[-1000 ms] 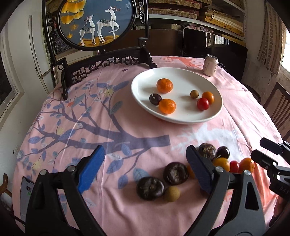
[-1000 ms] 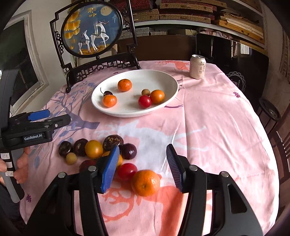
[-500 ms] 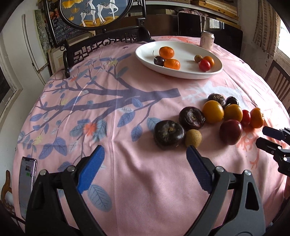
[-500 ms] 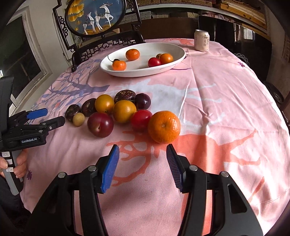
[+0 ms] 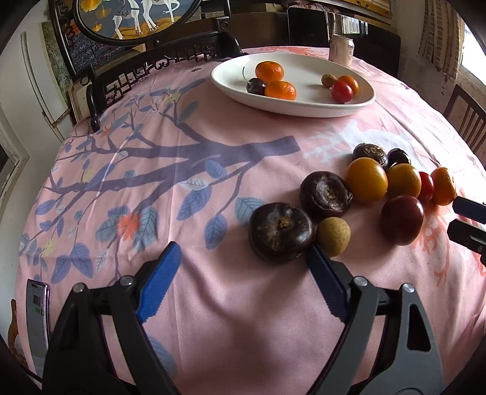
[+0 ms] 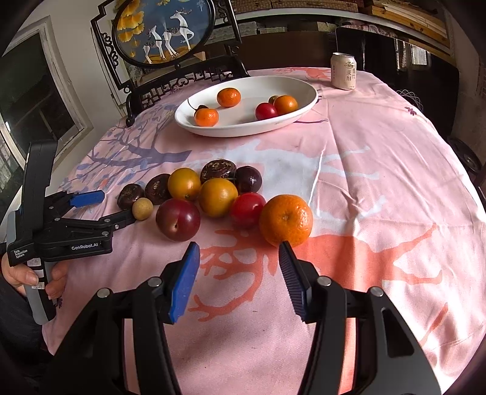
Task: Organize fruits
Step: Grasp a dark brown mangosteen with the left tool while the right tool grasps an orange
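Several loose fruits lie on the pink cloth: a dark brown fruit (image 5: 281, 232), a small tan one (image 5: 333, 236), a red plum (image 6: 178, 219), and a mandarin (image 6: 285, 219). A white plate (image 5: 303, 104) at the back holds several fruits. My left gripper (image 5: 243, 261) is open, just short of the dark brown fruit, its right fingertip beside it. My right gripper (image 6: 238, 253) is open and empty, just short of the plum and mandarin. The left gripper also shows in the right wrist view (image 6: 100, 209).
A drink can (image 6: 344, 71) stands behind the plate. A carved dark stand with a round deer picture (image 6: 164, 27) is at the table's back left. A phone (image 5: 37, 316) lies at the near left edge. A chair (image 5: 467, 121) stands at the right.
Both grippers moved forward and closer to the loose fruits after an earlier pull back. Both stayed open. No fruit has moved.
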